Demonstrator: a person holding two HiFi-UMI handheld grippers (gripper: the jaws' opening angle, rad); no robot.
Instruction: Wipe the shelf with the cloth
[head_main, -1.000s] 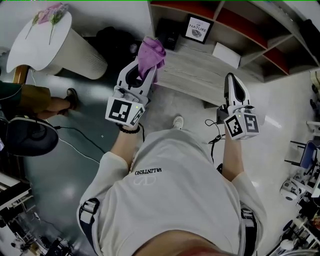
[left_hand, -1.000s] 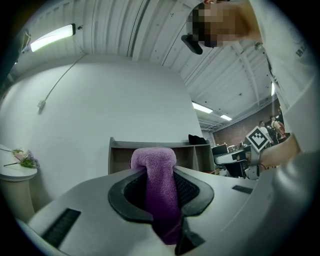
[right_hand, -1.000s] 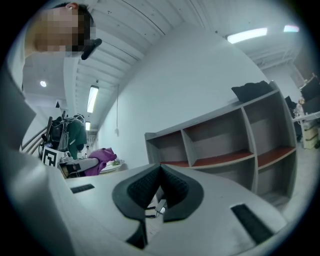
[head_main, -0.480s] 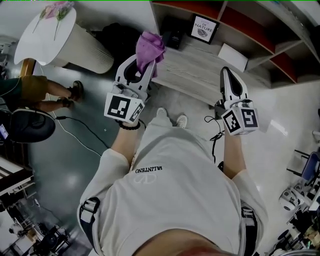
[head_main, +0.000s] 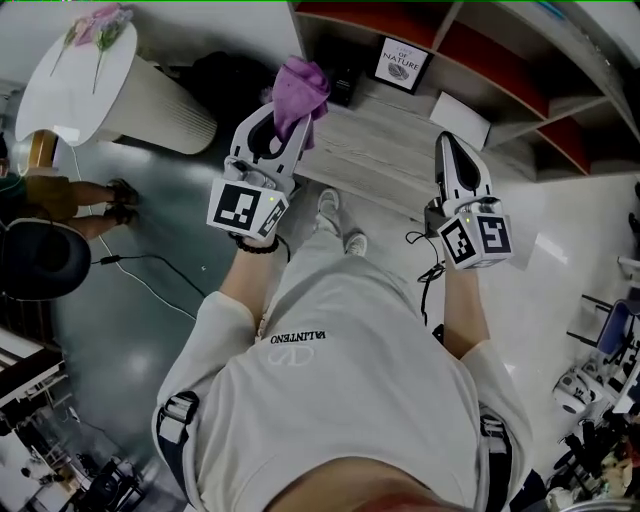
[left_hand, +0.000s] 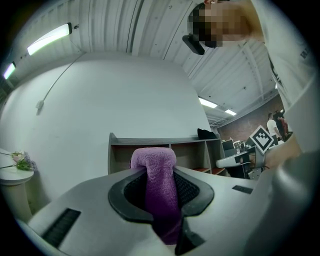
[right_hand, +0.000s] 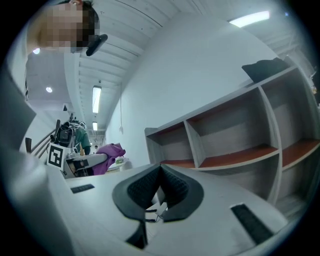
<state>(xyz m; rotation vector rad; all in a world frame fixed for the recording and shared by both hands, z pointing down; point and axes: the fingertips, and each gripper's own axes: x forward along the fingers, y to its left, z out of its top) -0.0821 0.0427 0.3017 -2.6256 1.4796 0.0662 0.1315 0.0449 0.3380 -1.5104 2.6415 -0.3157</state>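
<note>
Now left gripper (head_main: 283, 128) clamps purple cloth (head_main: 300, 88) — right gripper (head_main: 446, 142) closed.

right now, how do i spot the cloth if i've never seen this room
Find the grey wooden shelf. By its left end, the left gripper is shut on the cloth. It is the only purple, bunched thing; the framed picture nearby is flat and black-rimmed.

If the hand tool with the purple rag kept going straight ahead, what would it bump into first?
Probably the shelf: the left gripper, shut on the purple cloth, points at its left part. Depth is unclear.
</note>
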